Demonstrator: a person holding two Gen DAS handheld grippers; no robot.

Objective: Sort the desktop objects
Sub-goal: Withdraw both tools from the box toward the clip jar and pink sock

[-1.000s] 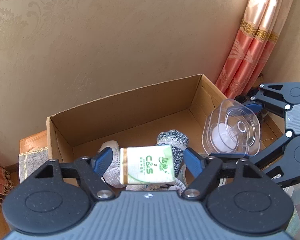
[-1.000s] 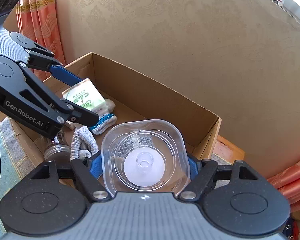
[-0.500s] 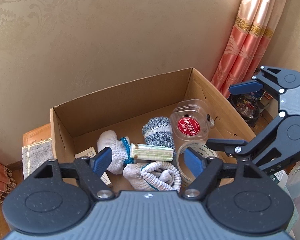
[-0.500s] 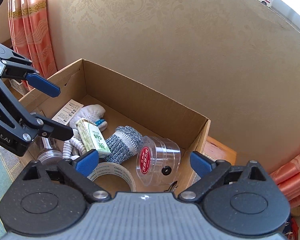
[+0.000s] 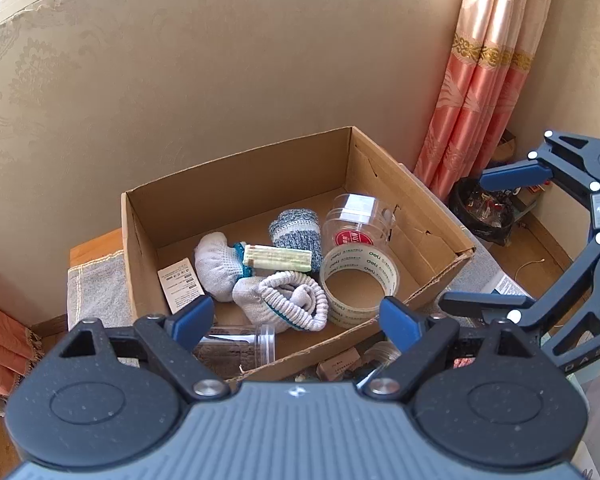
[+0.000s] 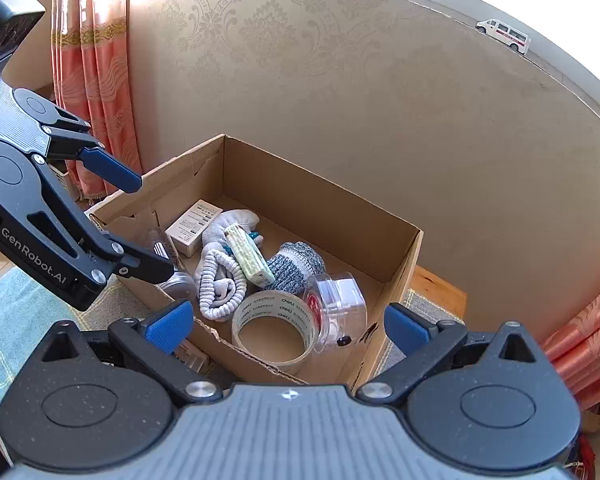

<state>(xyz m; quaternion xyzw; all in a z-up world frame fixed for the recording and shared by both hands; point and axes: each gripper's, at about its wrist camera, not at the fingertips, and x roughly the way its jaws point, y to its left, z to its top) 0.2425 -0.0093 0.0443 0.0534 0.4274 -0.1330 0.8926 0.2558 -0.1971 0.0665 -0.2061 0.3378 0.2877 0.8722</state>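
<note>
"GenRobot.AI" is printed on the left gripper (image 6: 148, 224), and "deli" repeats around the tape roll (image 6: 274, 330).

The clear jar (image 5: 240, 346) lies partly hidden behind the cardboard box (image 5: 440, 216) wall.

Below my claws: matt corrugated cardboard box (image 5: 400, 184). Inside it, glossy clear plastic tape dispenser (image 5: 358, 220), glossy tape roll (image 5: 358, 276), knit cloth gloves (image 5: 292, 300), paper-wrapped tissue pack (image 5: 278, 258). My own pads (image 6: 168, 326): ribbed blue rubber, matt.
</note>
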